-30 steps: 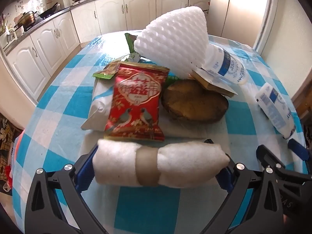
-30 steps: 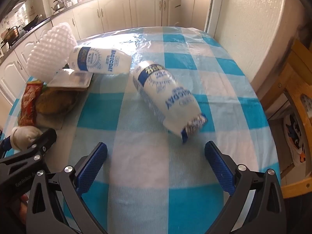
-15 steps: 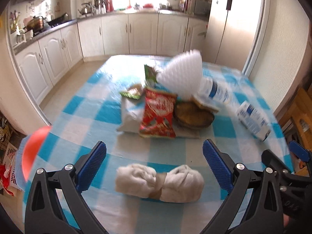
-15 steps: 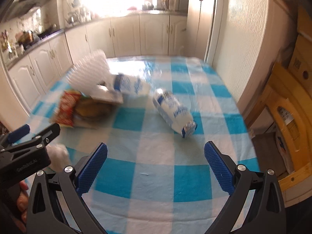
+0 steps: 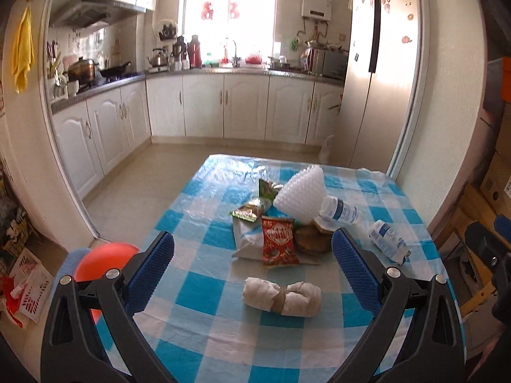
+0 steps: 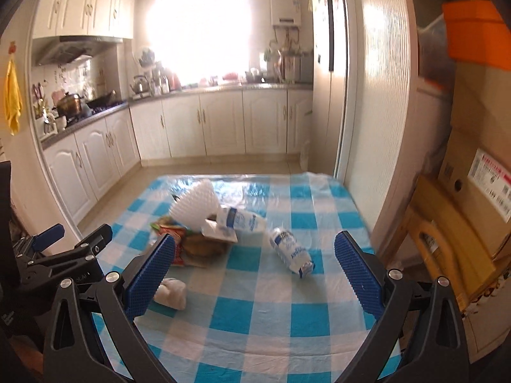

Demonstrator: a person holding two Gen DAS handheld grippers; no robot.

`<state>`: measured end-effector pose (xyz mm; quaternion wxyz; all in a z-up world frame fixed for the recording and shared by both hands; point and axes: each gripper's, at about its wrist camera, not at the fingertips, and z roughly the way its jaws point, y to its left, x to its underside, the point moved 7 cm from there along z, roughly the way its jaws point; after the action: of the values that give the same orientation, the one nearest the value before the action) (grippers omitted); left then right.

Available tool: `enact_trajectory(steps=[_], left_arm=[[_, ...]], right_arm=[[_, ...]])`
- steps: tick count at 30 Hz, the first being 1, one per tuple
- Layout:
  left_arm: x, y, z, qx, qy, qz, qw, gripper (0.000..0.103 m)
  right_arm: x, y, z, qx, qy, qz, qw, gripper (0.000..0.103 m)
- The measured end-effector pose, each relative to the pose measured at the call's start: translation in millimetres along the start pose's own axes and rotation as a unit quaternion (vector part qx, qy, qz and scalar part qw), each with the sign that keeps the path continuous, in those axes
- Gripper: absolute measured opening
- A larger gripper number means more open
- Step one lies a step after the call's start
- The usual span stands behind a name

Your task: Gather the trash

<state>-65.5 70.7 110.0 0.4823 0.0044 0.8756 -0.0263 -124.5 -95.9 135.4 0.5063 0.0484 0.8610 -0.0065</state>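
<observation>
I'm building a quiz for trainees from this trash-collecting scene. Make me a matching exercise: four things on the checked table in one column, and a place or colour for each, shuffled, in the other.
Things:
1. white roll with a brown band
2. red snack packet
3. white foam net
4. lone white and blue bottle

Descriptions:
A. lies apart, to the right of the pile
B. nearest the left gripper, alone on the cloth
C. cone shape at the pile's far side
D. printed wrapper at the pile's front

Pairs: 1-B, 2-D, 3-C, 4-A

Blown-out window [image 6: 198, 28] glare (fisheye-warped edges)
</observation>
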Motion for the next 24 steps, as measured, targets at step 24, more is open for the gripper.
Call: enact_trajectory(steps=[24], left_arm=[[-36.8, -2.0, -101.0, -0.017, -0.129, 0.019, 0.9913, 0.100]], right_arm=[[-35.7, 11.0, -91.3, 0.002, -0.126, -0.011, 0.992, 0.098]])
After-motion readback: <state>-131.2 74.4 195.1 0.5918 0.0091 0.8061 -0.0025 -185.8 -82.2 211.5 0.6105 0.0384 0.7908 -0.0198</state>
